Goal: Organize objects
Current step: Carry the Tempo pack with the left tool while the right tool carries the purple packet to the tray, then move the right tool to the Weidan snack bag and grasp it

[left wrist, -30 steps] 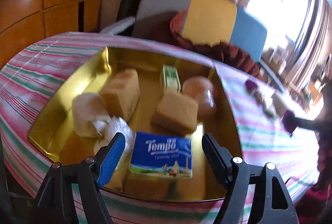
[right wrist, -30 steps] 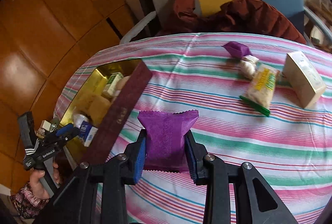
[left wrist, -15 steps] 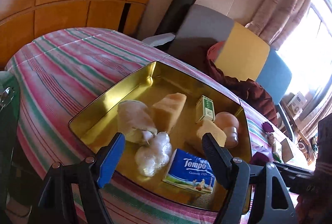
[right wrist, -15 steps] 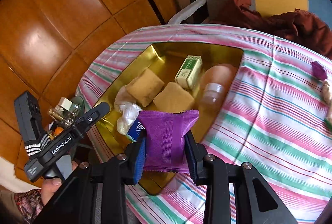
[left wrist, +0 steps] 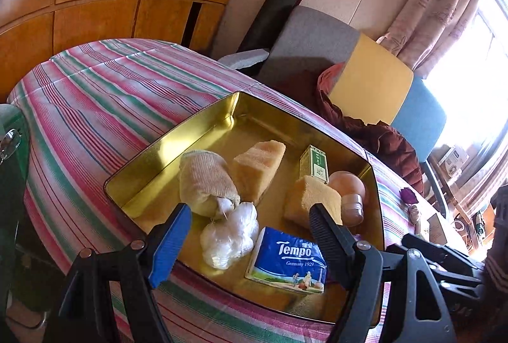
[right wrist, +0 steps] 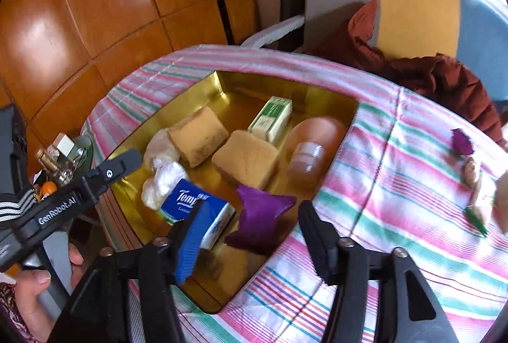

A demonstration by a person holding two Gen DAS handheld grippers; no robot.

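Right gripper [right wrist: 250, 235]: angled steeply down over the near corner of the gold tin [right wrist: 190, 95]; jaws just opened, standing apart, pads clear of the purple packet [right wrist: 258, 216].
Purple packet: free between and just ahead of the open jaws, inside the tin at its near corner; tilted, one crimped end raised toward the sponges, long axis running roughly from the near rim toward the tin's middle; blurred, so resting or falling cannot be told.
Left gripper [left wrist: 250, 235]: pointed down and forward at the tin's near rim; jaws wide apart, nothing between the pads; in the right wrist view, held by a hand [right wrist: 35, 289] at the lower left.
Tin: on the striped surface [right wrist: 397, 184].
Tin contents: blue Tempo tissue pack [left wrist: 289, 260] at the near edge, white plastic bundle [left wrist: 228, 235] beside it, cloth pouch [left wrist: 206, 181], two yellow sponges [left wrist: 258, 166], green-and-white box [left wrist: 314, 163], peach bottle [left wrist: 347, 187] lying on its side.
Elsewhere on the surface: second purple packet [right wrist: 462, 141] well apart to the right.
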